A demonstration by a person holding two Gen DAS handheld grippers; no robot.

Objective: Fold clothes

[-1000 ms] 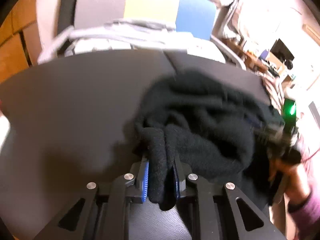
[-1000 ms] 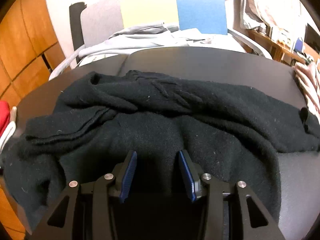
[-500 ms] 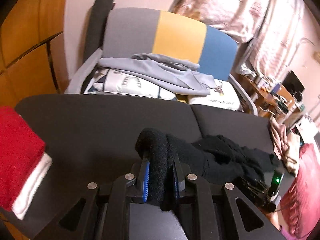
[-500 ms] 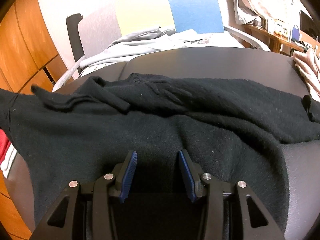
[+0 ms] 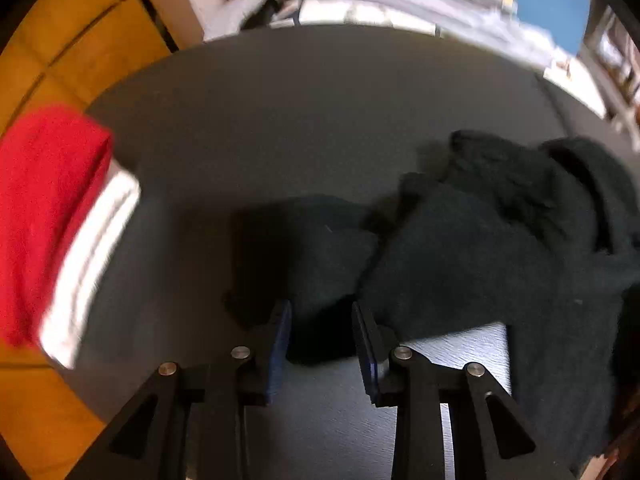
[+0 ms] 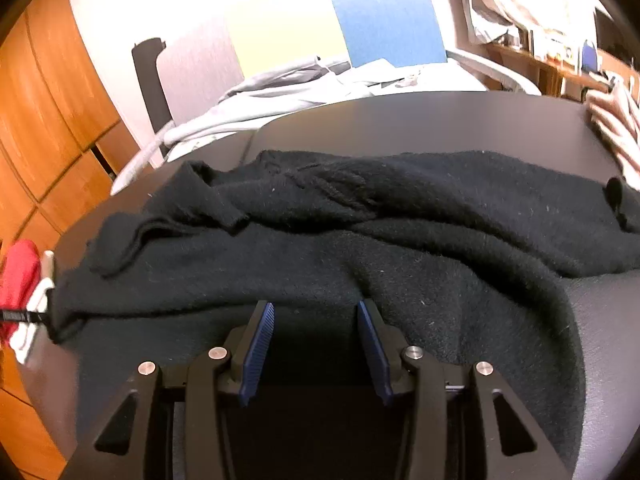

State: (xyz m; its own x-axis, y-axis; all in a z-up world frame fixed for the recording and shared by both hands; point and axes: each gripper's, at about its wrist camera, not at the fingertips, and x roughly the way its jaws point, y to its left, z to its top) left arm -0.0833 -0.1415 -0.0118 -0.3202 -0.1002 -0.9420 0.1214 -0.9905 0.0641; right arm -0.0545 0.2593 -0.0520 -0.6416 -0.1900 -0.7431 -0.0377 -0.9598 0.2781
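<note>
A black knit sweater lies rumpled across the dark table, its near edge hanging toward me. In the left wrist view the sweater bunches at the right, and one end of it reaches between the jaws of my left gripper. Those jaws are opening, and the fabric rests loosely on the table between the blue pads. My right gripper stands open over the sweater's near edge. Its blue pads are bare, and the space between them is too dark to read.
A folded red cloth on a white one sits at the table's left edge, also seen as the red cloth. Behind the table is a chair piled with grey clothes. Wooden cabinets line the left.
My left gripper carried the sweater's end left toward the red stack, tipped down and lowered it to the table, and its jaws have widened. The right gripper stayed in place.
</note>
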